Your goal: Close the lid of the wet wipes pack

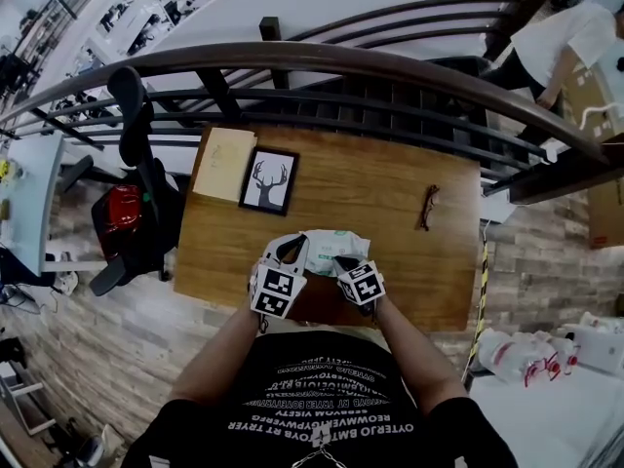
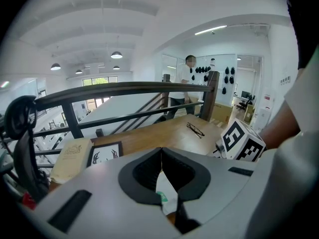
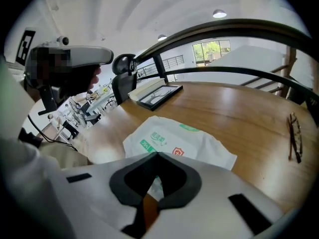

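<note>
Right gripper view has the right gripper (image 3: pixel 158 154) with its jaws pressed together and empty, tips just above the near end of the wet wipes pack (image 3: pixel 175 142). The left gripper (image 2: pixel 161 149) has its jaws together too, with the pack showing white beneath them. The pack lies on the table (image 1: pixel 390 198) near its front edge. The step looks like pressing the lid down; next the tips should push flat along the flap

Smooth satin wood table (image 1: pixel 390 203), wet wipes pack (image 3: pixel 174 141) soft crinkly plastic film, left gripper (image 2: pixel 161 151) & right gripper (image 3: pixel 157 155) matt grey plastic w/ black matt inner faces, dark smooth railing (image 1: pixel 341 57), tan card-cover book (image 1: pixel 224 162)
</note>
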